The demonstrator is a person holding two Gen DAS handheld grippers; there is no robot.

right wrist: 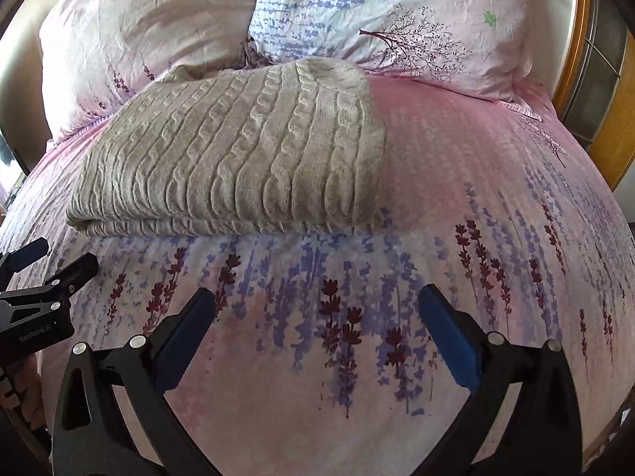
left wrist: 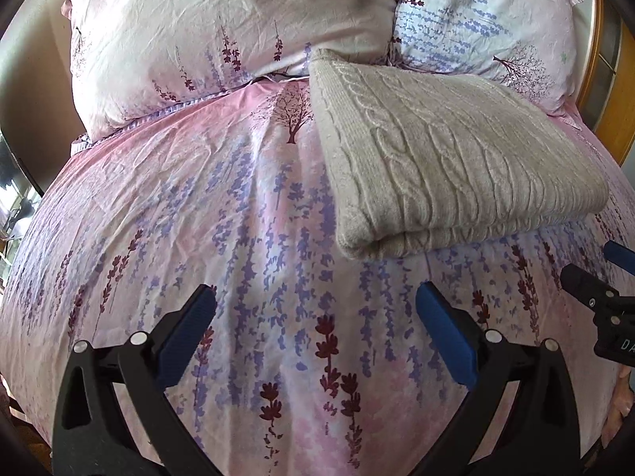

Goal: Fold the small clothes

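Note:
A beige cable-knit sweater (left wrist: 444, 158) lies folded into a thick rectangle on the pink flowered bed cover (left wrist: 198, 206), its far corner against the pillows. In the right wrist view the same sweater (right wrist: 238, 158) sits ahead and to the left. My left gripper (left wrist: 315, 301) is open over bare bed cover, short of the sweater's near fold, with nothing between its blue pads. My right gripper (right wrist: 317, 303) is also open and holds nothing, below the sweater's front edge. Each gripper shows at the edge of the other's view: the right gripper (left wrist: 587, 273) and the left gripper (right wrist: 51, 261).
Two flowered pillows (left wrist: 222, 27) (left wrist: 488, 20) lean at the head of the bed. A wooden frame (right wrist: 619, 119) runs along the right side. The bed's left edge drops off near a dark rail (left wrist: 24, 166).

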